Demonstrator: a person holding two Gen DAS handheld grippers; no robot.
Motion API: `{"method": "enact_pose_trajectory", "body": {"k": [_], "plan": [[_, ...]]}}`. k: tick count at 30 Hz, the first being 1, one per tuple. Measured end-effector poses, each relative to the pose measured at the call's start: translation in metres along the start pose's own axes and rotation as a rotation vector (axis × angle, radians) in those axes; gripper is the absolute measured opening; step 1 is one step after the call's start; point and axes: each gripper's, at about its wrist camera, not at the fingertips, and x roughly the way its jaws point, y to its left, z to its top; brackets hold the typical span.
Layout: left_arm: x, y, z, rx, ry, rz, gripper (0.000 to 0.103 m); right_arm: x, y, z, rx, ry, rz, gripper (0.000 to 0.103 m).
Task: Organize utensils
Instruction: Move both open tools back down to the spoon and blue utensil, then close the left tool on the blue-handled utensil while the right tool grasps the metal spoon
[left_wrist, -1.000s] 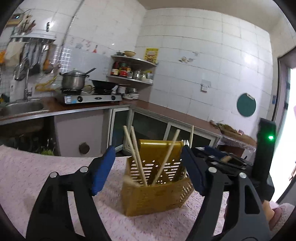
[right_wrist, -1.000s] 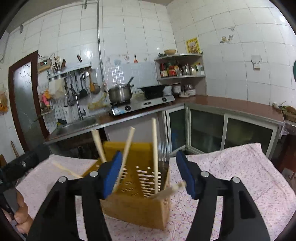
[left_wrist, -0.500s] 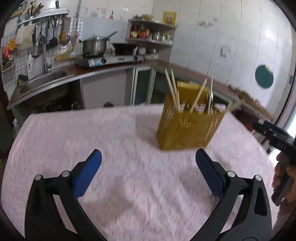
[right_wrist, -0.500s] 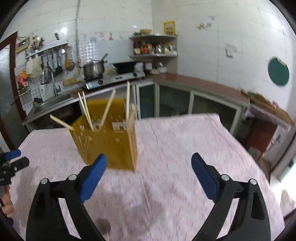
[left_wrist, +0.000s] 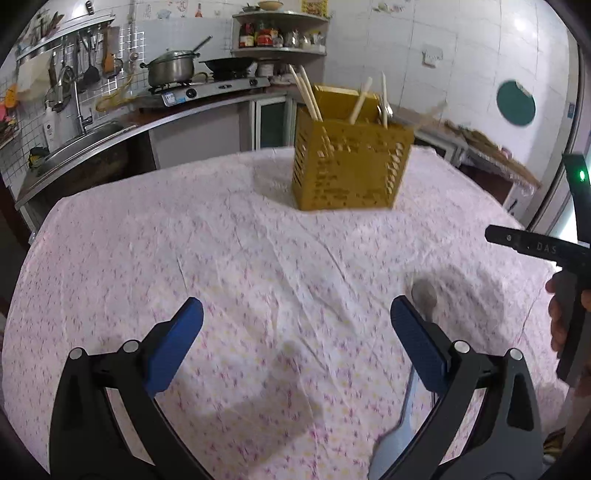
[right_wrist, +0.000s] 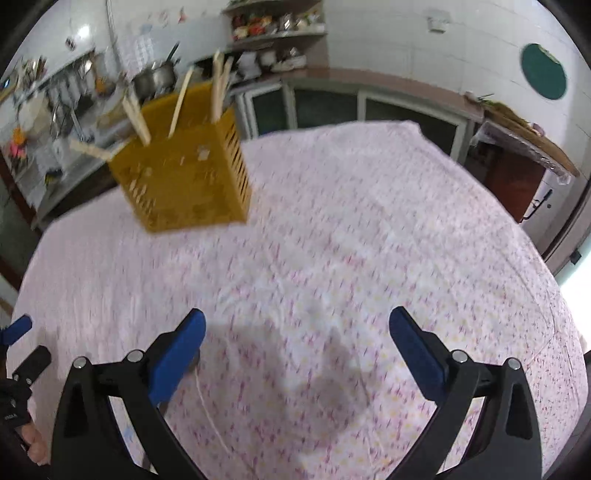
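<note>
Several pale chopsticks lean in our yellow slotted utensil holder, which stands near the tabletop's far edge. Only the left wrist view shows a metal spoon lying beside the left gripper. Both it and the right gripper gape empty, jaws just opened; a second ago they flanked the holder closely.

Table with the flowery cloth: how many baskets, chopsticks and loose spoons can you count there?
yellow basket: 1
chopsticks standing in the basket: 5, as far as the blur allows
spoon lying loose on the cloth: 1
Total: 7
</note>
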Motion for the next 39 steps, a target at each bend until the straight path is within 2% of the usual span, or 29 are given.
{"method": "enact_pose_trajectory", "body": {"k": [3,5,6,7,9,12,18,20,21,22,29,35,39], "plan": [[0.006,-0.011,-0.013,0.034,0.065,-0.059,0.098,0.007,0.006,-0.010,-0.042,0.043,0.017,0.097],[0.011,-0.017,-0.019,0.033,0.096,-0.087,0.098,0.012,0.007,-0.018,-0.067,0.050,-0.027,0.096],[0.014,-0.020,-0.023,0.032,0.115,-0.101,0.098,0.015,0.005,-0.021,-0.069,0.060,-0.032,0.090],[0.017,-0.022,-0.028,0.033,0.134,-0.112,0.097,0.017,0.003,-0.022,-0.064,0.071,-0.023,0.080],[0.020,-0.029,-0.035,0.042,0.156,-0.128,0.093,0.026,-0.006,-0.028,-0.030,0.122,0.016,0.071],[0.023,-0.042,-0.040,0.084,0.176,-0.146,0.087,0.032,-0.012,-0.033,0.001,0.148,0.039,0.071],[0.028,-0.070,-0.046,0.192,0.193,-0.139,0.076,0.029,-0.008,-0.035,-0.008,0.138,0.037,0.071],[0.036,-0.076,-0.050,0.231,0.215,-0.114,0.062,0.025,-0.008,-0.034,-0.014,0.120,0.021,0.071],[0.041,-0.077,-0.051,0.236,0.235,-0.114,0.050,0.024,-0.008,-0.033,-0.013,0.120,0.022,0.071],[0.045,-0.077,-0.052,0.231,0.251,-0.119,0.047,0.024,-0.009,-0.032,-0.011,0.120,0.024,0.071],[0.047,-0.078,-0.048,0.226,0.250,-0.142,0.047,0.029,-0.006,-0.031,-0.011,0.130,0.023,0.071],[0.054,-0.089,-0.044,0.260,0.251,-0.123,0.047,0.033,-0.002,-0.032,-0.015,0.136,0.018,0.070],[0.063,-0.092,-0.035,0.247,0.262,-0.124,0.040,0.036,-0.003,-0.033,-0.018,0.145,0.015,0.070]]}}
